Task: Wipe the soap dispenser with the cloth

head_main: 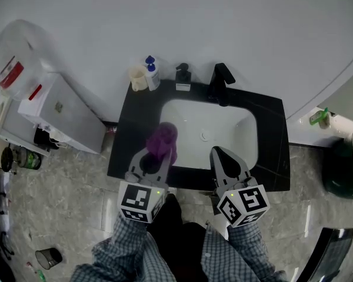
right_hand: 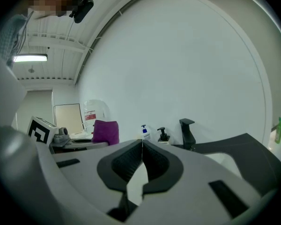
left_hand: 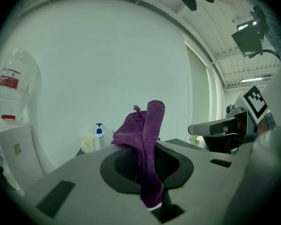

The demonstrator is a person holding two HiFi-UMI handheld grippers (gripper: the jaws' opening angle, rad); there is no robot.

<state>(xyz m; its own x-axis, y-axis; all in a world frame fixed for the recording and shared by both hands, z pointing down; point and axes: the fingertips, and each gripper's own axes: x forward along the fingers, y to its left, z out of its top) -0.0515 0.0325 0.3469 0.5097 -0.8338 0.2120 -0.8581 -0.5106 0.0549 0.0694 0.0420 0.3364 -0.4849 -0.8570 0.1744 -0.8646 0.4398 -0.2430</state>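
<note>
**Cloth in left claw, dispenser at the back**

The left claw (head_main: 155, 159) was clenched on the purple cloth (left_hand: 149, 135), which stood up out of its jaws. The right claw (right_hand: 141, 149) was pressed shut on nothing. Both hung over the near edge of the black tabletop (head_main: 272, 134), by the sink (head_main: 235, 128). The black dispenser (head_main: 183, 76) stood at the back edge, just left of the faucet (head_main: 220, 82), well apart from both claws.

head looks down; gripper views apparently face wall (head_main: 165, 16).
</note>
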